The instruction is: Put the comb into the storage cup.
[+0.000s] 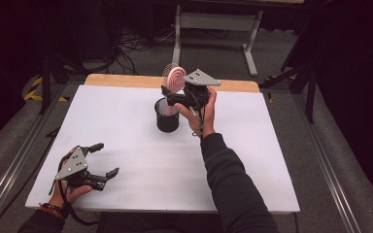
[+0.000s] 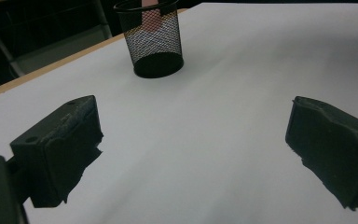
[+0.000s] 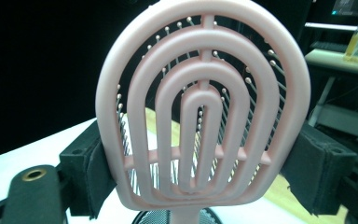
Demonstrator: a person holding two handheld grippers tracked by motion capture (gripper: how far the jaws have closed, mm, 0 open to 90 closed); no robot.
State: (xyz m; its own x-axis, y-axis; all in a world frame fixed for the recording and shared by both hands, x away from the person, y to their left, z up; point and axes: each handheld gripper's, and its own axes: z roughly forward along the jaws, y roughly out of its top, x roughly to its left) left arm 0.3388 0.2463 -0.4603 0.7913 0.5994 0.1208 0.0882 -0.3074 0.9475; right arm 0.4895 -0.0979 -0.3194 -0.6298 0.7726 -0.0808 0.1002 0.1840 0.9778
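Now, right gripper (image 1: 175,98) clamps the pink hairbrush (image 3: 200,107), handle entering the mesh cup (image 1: 167,116); next, lower and release. Left gripper (image 1: 102,159) rests wide open, empty.

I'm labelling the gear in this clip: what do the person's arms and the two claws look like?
Both claws, left claw and right claw, are black with chunky, worn black pads, each topped by a grey three-cornered plate. Dark long sleeves; a beaded bracelet on the left wrist.

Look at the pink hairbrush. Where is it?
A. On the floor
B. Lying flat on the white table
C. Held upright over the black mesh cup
C: the right gripper clamps the pink hairbrush by its head on both sides, handle pointing down into the black mesh cup.
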